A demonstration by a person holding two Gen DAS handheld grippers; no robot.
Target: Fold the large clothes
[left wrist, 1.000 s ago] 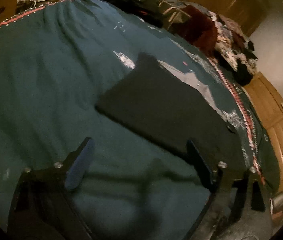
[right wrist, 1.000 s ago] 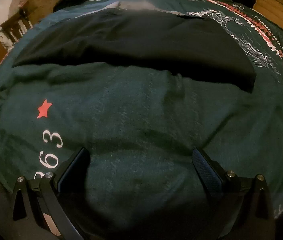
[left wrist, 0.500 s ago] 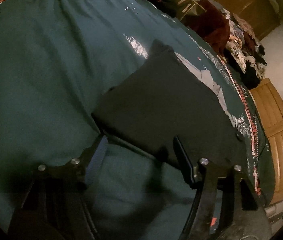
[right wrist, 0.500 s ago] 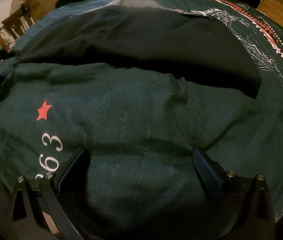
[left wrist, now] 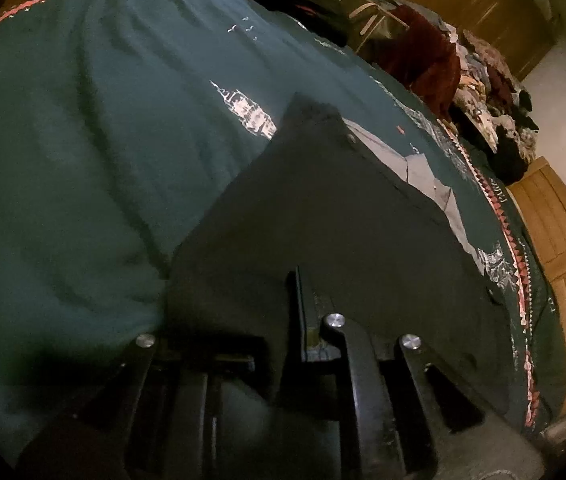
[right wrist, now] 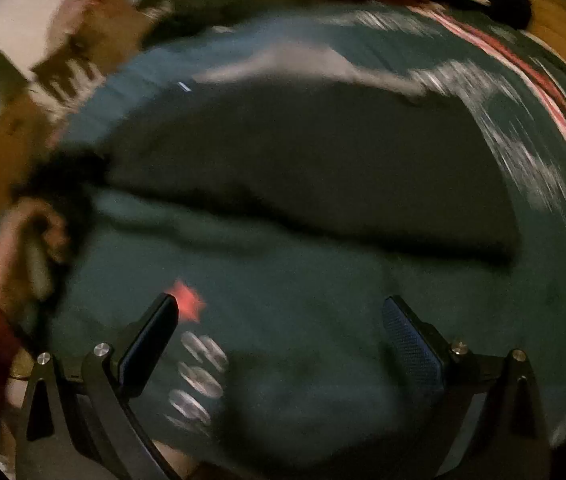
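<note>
Teal bedspread (left wrist: 83, 160) fills the frame. Lower centre, the left gripper (left wrist: 283, 320) has just been closing, clenched on the dark garment (left wrist: 323, 216)'s edge; the right gripper (right wrist: 279, 336) hangs released. Next, probably, lift and fold over.

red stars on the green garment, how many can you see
1: a red star printed on the green garment, beside the right claw's left finger, above white numerals. Others may be hidden.

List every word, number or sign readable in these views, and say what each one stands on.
Red star: on the green garment, no text.
White digits below the star: too blurred to read.
White lettering at the bedspread's patterned border: too small to read.
Nothing else legible.
</note>
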